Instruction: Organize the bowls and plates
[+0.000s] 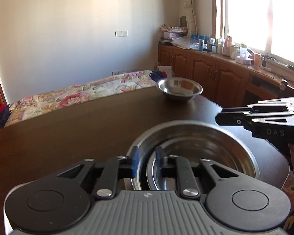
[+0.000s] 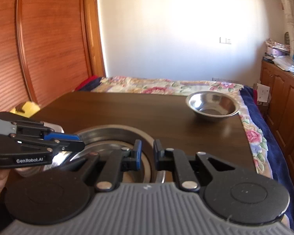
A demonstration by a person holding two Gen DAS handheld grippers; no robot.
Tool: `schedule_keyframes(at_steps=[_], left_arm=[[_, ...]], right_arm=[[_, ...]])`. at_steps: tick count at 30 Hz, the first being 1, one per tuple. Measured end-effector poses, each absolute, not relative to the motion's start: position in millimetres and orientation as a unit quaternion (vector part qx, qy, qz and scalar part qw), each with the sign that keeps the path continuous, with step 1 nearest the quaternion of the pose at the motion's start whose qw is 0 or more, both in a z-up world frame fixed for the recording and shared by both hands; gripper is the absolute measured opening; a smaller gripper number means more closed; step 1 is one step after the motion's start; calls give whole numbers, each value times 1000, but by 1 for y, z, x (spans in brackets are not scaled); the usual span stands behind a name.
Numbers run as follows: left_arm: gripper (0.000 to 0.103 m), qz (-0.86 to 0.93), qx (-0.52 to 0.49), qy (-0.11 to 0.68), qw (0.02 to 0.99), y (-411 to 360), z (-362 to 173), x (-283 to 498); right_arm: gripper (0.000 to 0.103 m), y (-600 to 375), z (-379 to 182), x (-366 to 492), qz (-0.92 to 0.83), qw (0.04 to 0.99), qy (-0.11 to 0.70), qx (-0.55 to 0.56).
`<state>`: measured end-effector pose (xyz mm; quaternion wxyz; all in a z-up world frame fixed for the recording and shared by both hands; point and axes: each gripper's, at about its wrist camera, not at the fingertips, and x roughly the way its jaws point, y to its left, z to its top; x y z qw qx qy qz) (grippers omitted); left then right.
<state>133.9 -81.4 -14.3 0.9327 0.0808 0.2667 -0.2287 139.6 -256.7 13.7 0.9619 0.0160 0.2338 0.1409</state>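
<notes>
a: what's the biggest thing in the room?

b: a pale wall (image 1: pixel 68 29) with a light switch (image 1: pixel 121 33), then a slatted wooden wardrobe (image 2: pixel 39 43) on the left and low wooden cabinets (image 1: pixel 205 68) under a bright window (image 1: pixel 264 13), their top crowded with bottles and boxes. a bed with a floral cover (image 1: pixel 78 96) runs behind the table.

a: and the surface?

b: a dark brown wooden table (image 1: pixel 68 133). a large steel bowl (image 1: pixel 235 148) sits at its near edge with a smaller steel dish (image 1: pixel 166 180) nested inside. a small steel bowl (image 1: pixel 179 88) stands alone at the far right corner, well apart.

a: the grippers?

b: the left gripper (image 1: pixel 147 163) straddles the large bowl's near rim, blue fingers either side with a gap, not pressed on it. the right gripper (image 2: pixel 147 153) hangs over the same bowl's right rim, fingers a little apart, pinching nothing.
</notes>
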Motion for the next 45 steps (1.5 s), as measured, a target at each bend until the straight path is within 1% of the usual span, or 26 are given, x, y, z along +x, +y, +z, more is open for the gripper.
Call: schedule_keyframes(at_steps=[2,4,5,6,8,14,17,19,20,21,22,26,29,31,33,35,38,45], left_arm=[[45,-226,80,261,935,-83,-9,137],[52,-225,79,256,937,-85,-5,142],[59,-224,78,255,937,-86,-3,145],[62,-223,77,253,938,-87,-1,148],[75,-223,75,250,939,-89,2,154],[92,-225,77,242,941,-96,9,170],[98,-229,77,242,940,-100,12,176],[102,-228,77,244,940,-103,13,179],[103,-228,77,245,939,-104,13,181],[103,-228,75,247,939,-106,14,182],[103,-229,72,249,938,-107,15,184],[103,-239,61,263,933,-108,17,193],[103,-237,62,272,930,-112,19,201],[103,-236,58,274,930,-113,20,204],[103,-240,49,277,929,-113,21,209],[103,-242,45,278,928,-114,23,213],[103,-238,46,274,931,-117,26,217],[103,-242,67,263,931,-126,33,227]], right_arm=[[14,-261,15,138,136,965,225,21],[14,-265,17,139,128,968,214,23],[14,-267,18,140,126,970,209,22],[14,-270,19,141,123,971,204,21],[14,-275,21,144,116,973,197,21],[14,-291,22,156,104,977,187,26],[14,-298,22,162,98,978,181,23],[17,-302,22,164,96,979,179,24],[21,-304,22,165,94,979,177,25],[36,-306,23,166,91,980,175,26],[48,-308,23,167,88,981,172,27],[54,-314,22,172,83,982,167,26],[66,-319,21,177,78,983,166,28],[86,-324,19,181,75,983,164,33],[94,-328,18,185,75,983,161,38],[97,-331,17,189,74,983,162,39],[103,-336,15,196,71,983,165,39],[103,-345,12,211,69,982,173,38]])
